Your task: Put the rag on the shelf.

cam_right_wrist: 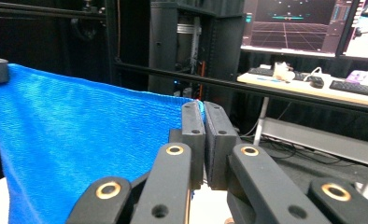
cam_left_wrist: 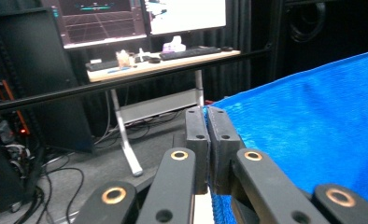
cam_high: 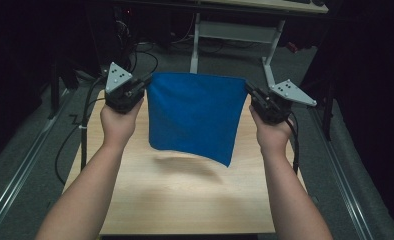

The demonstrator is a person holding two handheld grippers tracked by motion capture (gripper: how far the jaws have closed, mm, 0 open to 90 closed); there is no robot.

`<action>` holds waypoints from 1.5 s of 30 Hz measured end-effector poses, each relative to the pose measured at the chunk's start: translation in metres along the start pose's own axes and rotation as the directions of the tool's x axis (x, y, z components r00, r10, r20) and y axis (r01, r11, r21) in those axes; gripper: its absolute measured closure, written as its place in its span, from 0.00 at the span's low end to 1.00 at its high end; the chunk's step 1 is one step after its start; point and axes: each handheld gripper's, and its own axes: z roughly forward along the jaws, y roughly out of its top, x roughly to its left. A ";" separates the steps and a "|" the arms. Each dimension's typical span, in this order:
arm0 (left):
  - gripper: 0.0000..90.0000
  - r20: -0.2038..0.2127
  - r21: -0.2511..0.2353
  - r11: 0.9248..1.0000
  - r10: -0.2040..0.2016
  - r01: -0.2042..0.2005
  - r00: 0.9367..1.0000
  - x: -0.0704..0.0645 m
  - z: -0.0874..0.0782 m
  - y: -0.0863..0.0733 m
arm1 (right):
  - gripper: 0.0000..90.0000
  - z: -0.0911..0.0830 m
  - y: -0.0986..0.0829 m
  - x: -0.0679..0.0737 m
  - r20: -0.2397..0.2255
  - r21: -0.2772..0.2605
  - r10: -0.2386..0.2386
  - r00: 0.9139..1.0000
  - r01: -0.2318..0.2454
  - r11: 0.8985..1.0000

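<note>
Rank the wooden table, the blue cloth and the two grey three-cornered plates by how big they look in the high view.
1. Wooden table, the largest.
2. Blue cloth, hanging above it and nearer the camera, so somewhat flattered.
3. The grey plates on the left gripper and right gripper: far smaller, too alike to rank.

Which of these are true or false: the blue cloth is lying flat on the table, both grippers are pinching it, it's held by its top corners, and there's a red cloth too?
1. The blue cloth lies flat on the wooden table. False: it hangs in the air above the table, casting a shadow on it.
2. Both grippers pinch the cloth. True: the left gripper and the right gripper each have their jaws closed on its edge.
3. It is held by its top corners. True: one gripper grips each upper corner, with the top edge stretched between them.
4. A red cloth lies beside it. False: the blue one is the one cloth in sight.
</note>
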 end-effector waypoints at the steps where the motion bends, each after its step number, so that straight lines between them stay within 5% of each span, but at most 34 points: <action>1: 0.99 -0.003 0.005 1.000 0.001 -0.001 1.000 0.001 0.002 0.001 | 0.99 0.002 0.001 -0.001 0.005 0.003 -0.001 1.000 0.001 1.000; 8: 0.99 -0.035 0.057 0.998 0.033 -0.031 0.999 0.012 0.028 0.001 | 0.99 0.028 0.002 -0.012 0.040 0.042 -0.005 0.999 0.003 0.999; 15: 0.98 -0.047 0.139 0.990 0.001 0.005 0.999 0.024 0.058 -0.018 | 0.99 0.058 -0.015 -0.023 0.071 0.125 -0.032 0.997 0.023 0.992; 19: 0.99 -0.049 0.172 0.985 -0.005 0.014 0.999 0.027 0.068 -0.025 | 0.99 0.074 -0.027 -0.032 0.074 0.166 -0.008 0.997 -0.004 0.986; 27: 0.99 -0.025 0.301 0.953 -0.036 0.042 0.999 0.029 0.085 -0.066 | 0.99 0.096 -0.064 -0.037 0.067 0.260 0.020 0.998 -0.037 0.965; 35: 0.98 0.031 0.374 0.924 -0.095 0.076 0.995 0.026 0.089 -0.104 | 0.99 0.102 -0.099 -0.033 0.036 0.339 0.035 0.999 -0.045 0.940; 45: 0.98 0.077 0.412 0.906 -0.144 0.100 0.987 0.016 0.091 -0.138 | 0.99 0.104 -0.137 -0.024 0.004 0.400 0.077 0.997 -0.073 0.913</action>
